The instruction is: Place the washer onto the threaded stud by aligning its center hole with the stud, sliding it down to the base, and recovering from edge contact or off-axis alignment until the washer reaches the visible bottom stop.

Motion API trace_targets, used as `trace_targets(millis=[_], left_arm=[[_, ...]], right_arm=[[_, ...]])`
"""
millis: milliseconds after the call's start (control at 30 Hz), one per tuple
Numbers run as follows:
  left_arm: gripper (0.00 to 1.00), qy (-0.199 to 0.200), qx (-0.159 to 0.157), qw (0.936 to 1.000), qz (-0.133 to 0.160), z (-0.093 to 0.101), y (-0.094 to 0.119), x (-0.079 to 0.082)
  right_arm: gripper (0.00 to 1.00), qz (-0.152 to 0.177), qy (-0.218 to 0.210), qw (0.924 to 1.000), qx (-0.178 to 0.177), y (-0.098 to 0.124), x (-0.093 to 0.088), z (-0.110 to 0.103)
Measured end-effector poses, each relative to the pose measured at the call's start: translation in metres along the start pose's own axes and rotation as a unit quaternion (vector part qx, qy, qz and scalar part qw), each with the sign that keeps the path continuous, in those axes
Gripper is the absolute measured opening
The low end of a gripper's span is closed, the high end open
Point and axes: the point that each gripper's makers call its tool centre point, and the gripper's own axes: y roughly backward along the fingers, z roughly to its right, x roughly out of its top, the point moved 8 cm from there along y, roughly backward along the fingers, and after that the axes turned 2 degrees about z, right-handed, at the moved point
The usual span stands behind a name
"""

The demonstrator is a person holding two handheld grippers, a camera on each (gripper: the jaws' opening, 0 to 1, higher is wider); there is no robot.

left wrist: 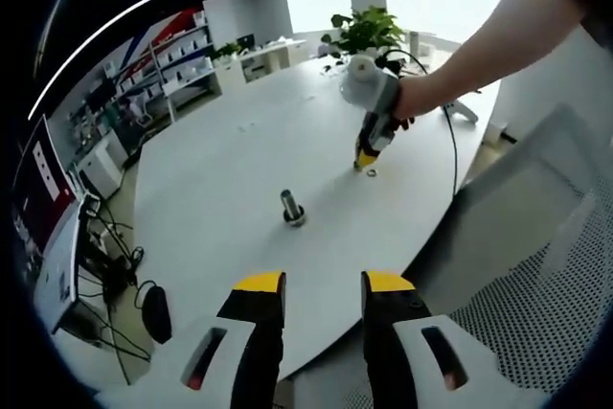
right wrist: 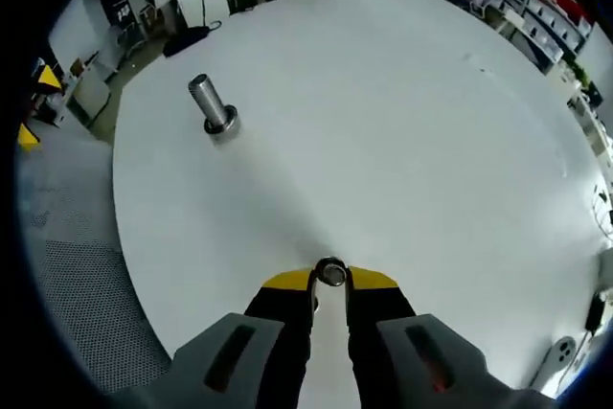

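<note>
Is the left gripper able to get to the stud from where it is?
Probably yes. The left gripper is open with nothing in it, and only bare table lies between it and the upright stud. The right gripper is off beyond it.

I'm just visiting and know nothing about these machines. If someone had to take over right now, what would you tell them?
Left claw: open, holding nothing, hovering above the table edge.
Right claw: down at the tabletop, tips closed around the washer, which is at table level.
Threaded stud: standing upright on the table, apart from the washer, nothing on it.
Done: washer reached and pinched.
Left: lift it, carry it to the stud, line up the hole, slide it down to the base.
</note>
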Motion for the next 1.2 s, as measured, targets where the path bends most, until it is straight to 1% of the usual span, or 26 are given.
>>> trace_targets(millis=[67,100,133,233,333,500,600,700,833,933,1067,1200], left_arm=[[0.3,-0.001,0.001,1.0,-0.002,0.0,0.0,0.0],[0.3,-0.001,0.002,1.0,-0.002,0.0,0.0,0.0],[0.3,0.0,0.003,1.0,-0.003,-0.001,0.0,0.0],[0.3,0.003,0.002,1.0,0.001,-0.001,0.0,0.0],[0.3,-0.001,0.001,1.0,-0.007,-0.001,-0.001,-0.001],[0.3,0.0,0.001,1.0,-0.007,0.0,-0.001,-0.001],[0.3,-0.001,-0.001,0.9999,-0.01,0.0,-0.002,-0.002],[0.3,-0.003,-0.003,0.9999,-0.013,0.001,-0.003,-0.002],[0.3,-0.001,-0.001,0.9999,-0.014,0.0,-0.003,-0.003],[0.3,-0.002,-0.002,0.9999,-0.016,0.001,-0.003,-0.003],[0.3,-0.003,-0.002,0.9998,-0.018,0.001,-0.003,-0.003],[0.3,-0.002,-0.001,0.9998,-0.019,0.0,-0.003,-0.004]], right_arm=[[0.15,0.005,-0.006,1.0,-0.001,0.001,0.001,0.002],[0.15,0.011,-0.023,0.9997,0.003,0.0,0.001,0.001],[0.15,0.012,-0.025,0.9996,0.004,0.0,0.001,0.002],[0.15,0.012,-0.017,0.9998,0.003,0.0,0.002,0.002],[0.15,0.016,-0.02,0.9997,0.004,-0.002,0.003,0.004],[0.16,0.019,-0.018,0.9996,0.007,-0.002,0.004,0.002],[0.18,0.019,-0.012,0.9997,0.007,-0.001,0.001,0.003],[0.2,0.029,-0.023,0.9993,0.007,0.003,-0.003,0.006],[0.22,0.033,-0.034,0.9988,0.01,0.007,-0.008,0.003],[0.22,0.035,-0.032,0.9988,0.013,0.009,-0.011,-0.003],[0.22,0.028,-0.031,0.9989,0.02,0.005,-0.015,-0.008],[0.22,0.026,-0.03,0.9989,0.024,0.002,-0.016,-0.012]])
